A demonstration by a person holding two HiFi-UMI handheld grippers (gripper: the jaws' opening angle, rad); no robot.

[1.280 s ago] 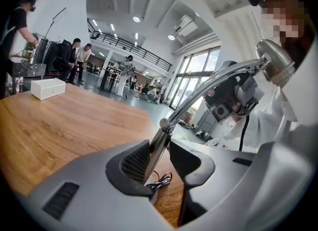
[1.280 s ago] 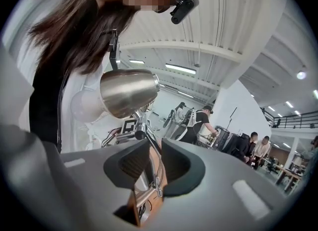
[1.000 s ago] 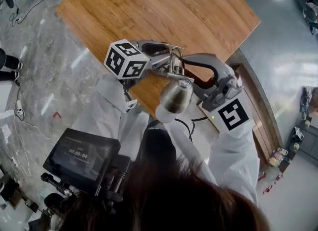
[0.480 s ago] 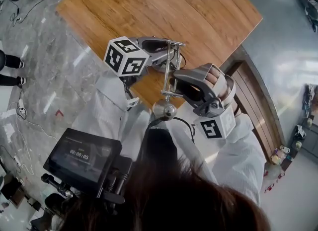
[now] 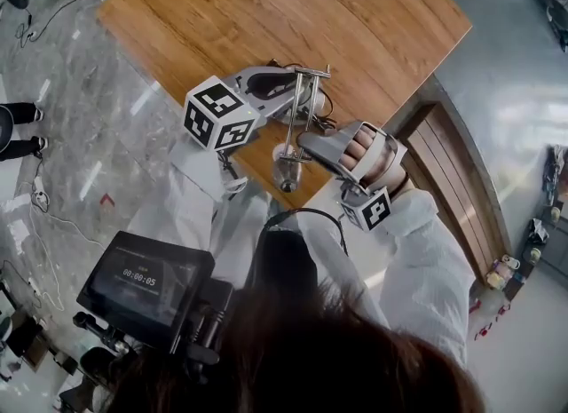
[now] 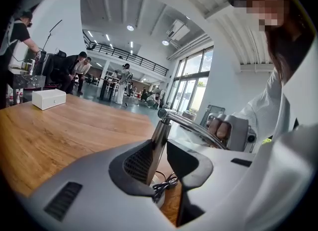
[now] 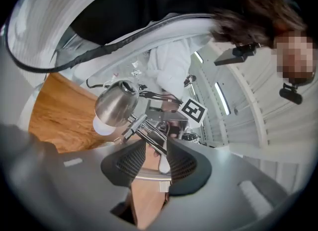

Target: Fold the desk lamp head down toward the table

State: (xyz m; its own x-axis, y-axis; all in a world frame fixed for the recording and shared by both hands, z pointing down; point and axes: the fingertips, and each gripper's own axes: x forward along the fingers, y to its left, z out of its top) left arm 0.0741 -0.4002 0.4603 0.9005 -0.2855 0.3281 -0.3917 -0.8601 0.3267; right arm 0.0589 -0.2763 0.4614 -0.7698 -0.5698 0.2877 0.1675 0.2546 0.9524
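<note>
A metal desk lamp stands near the wooden table's (image 5: pixel 293 11) front edge. Its arm (image 5: pixel 297 118) slopes down from the top joint to the chrome head (image 5: pixel 286 171), which hangs low, bulb end downward. My left gripper (image 5: pixel 297 91) is closing on the upright lamp post (image 6: pixel 158 140), and both pads touch it. In the right gripper view the lamp arm's bars (image 7: pixel 149 133) pass between the jaws of my right gripper (image 7: pixel 156 148), which are opening, with gaps on both sides. The head (image 7: pixel 115 107) and white bulb (image 7: pixel 102 125) lie just beyond.
The lamp's black cable (image 6: pixel 166 183) is coiled on its base. A white box (image 6: pixel 48 98) sits far off on the table. A monitor rig (image 5: pixel 146 287) hangs below by the person's chest. Marble floor surrounds the table; people stand in the hall behind.
The lamp head has swung down from high near the camera to low over the table edge. My right gripper went down with it, rolled over, and its jaws widened. The left gripper stayed put.
</note>
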